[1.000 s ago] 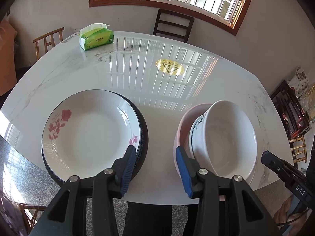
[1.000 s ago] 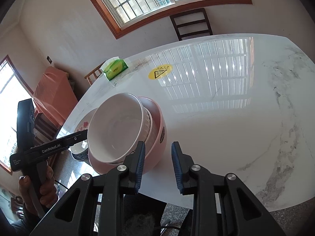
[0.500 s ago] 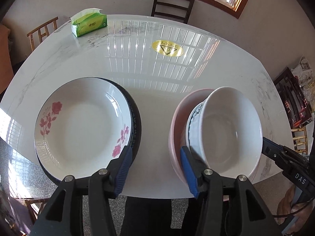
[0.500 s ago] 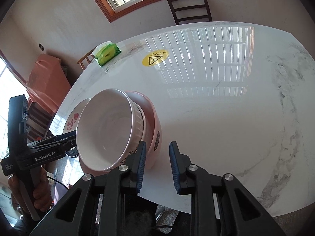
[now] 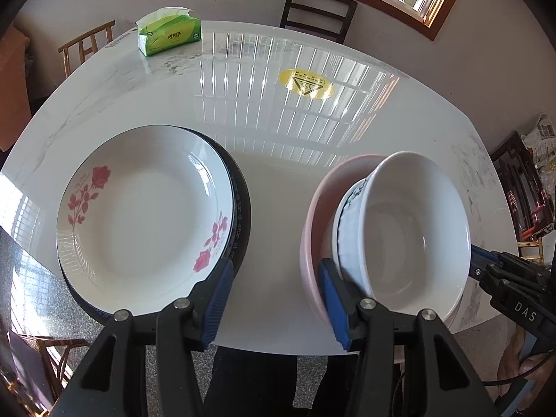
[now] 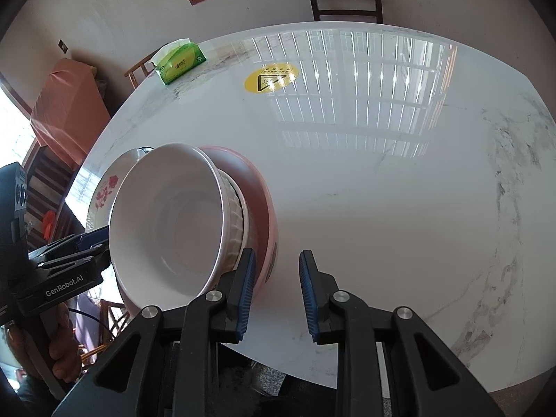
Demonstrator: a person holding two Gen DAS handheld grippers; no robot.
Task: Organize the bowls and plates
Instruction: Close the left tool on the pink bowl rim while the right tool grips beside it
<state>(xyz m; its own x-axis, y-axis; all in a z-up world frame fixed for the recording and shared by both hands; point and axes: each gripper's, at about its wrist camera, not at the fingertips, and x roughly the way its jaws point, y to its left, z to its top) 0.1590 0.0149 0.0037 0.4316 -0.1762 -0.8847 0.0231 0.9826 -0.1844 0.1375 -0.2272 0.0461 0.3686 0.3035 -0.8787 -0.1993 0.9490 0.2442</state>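
Note:
A white plate with red roses point(image 5: 146, 215) lies on a dark-rimmed plate point(image 5: 241, 215) at the table's front left. To its right a white bowl point(image 5: 410, 232) sits tilted in a blue-patterned bowl point(image 5: 342, 215), both nested in a pink bowl point(image 5: 312, 226). My left gripper point(image 5: 274, 299) is open and empty, between the plates and the bowls at the table's front edge. My right gripper point(image 6: 276, 295) is open and empty, its left finger close beside the pink bowl point(image 6: 264, 208). The white bowl point(image 6: 166, 222) and rose plate point(image 6: 104, 191) also show in the right wrist view.
A green tissue pack point(image 5: 168, 34) stands at the far left of the white marble table point(image 5: 278, 132). A yellow sticker point(image 5: 305, 83) lies mid-table. Chairs stand behind the table point(image 5: 318, 10) and at its left point(image 5: 87, 47). The table's right half point(image 6: 399, 180) is bare marble.
Both grippers have moved closer to and lower toward the table front; the dishes have not moved. The right gripper's fingers now sit nearer the pink bowl's side.

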